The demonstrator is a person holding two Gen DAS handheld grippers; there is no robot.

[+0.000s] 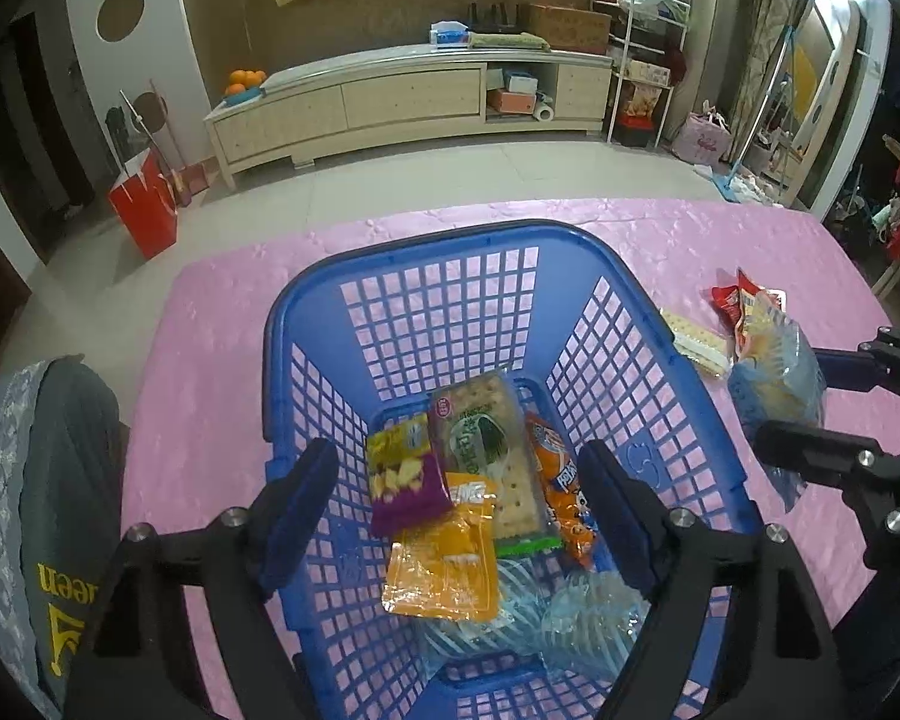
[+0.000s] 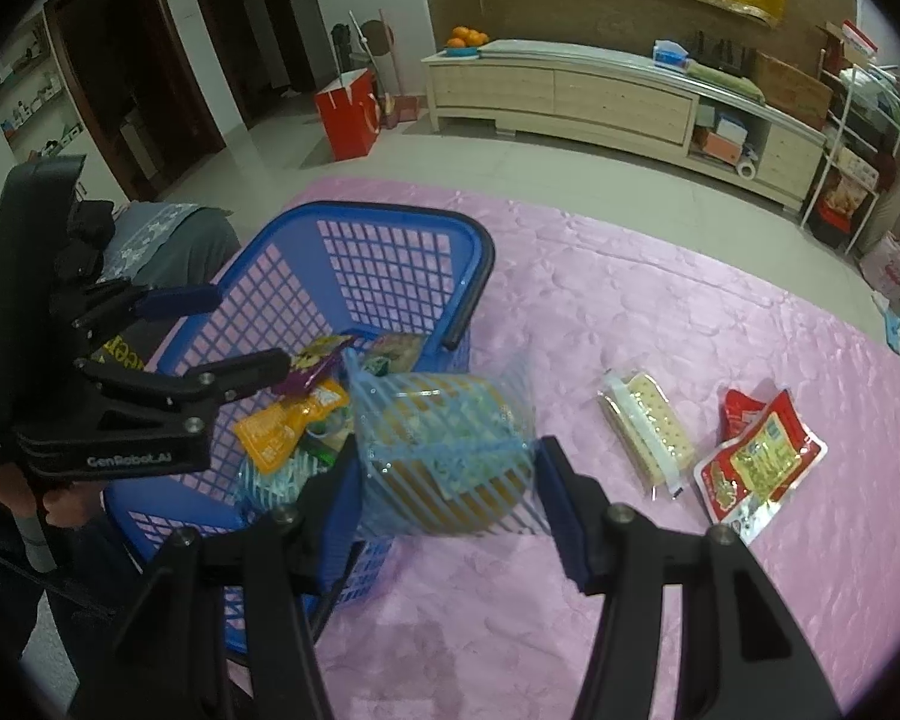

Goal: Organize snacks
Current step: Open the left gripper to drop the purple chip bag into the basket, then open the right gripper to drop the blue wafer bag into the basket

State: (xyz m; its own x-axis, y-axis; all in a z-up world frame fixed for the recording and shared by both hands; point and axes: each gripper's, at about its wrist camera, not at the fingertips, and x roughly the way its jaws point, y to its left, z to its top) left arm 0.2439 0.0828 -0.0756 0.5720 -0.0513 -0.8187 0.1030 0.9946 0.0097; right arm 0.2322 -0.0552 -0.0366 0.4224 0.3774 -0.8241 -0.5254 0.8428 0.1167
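A blue plastic basket stands on the pink tablecloth. Inside lie a purple-and-yellow packet, a green-labelled cracker pack, an orange packet, a yellow pouch and clear blue-striped packets. My left gripper hangs open over the basket with nothing pressed between its pads. My right gripper is shut on a blue-striped packet with yellow contents, held just right of the basket. A loose cracker pack and a red packet lie on the cloth further right.
A grey garment is draped at the table's left side. A person's hand grips the left gripper's handle. Beyond the table's far edge are tiled floor, a red bag and a long low cabinet.
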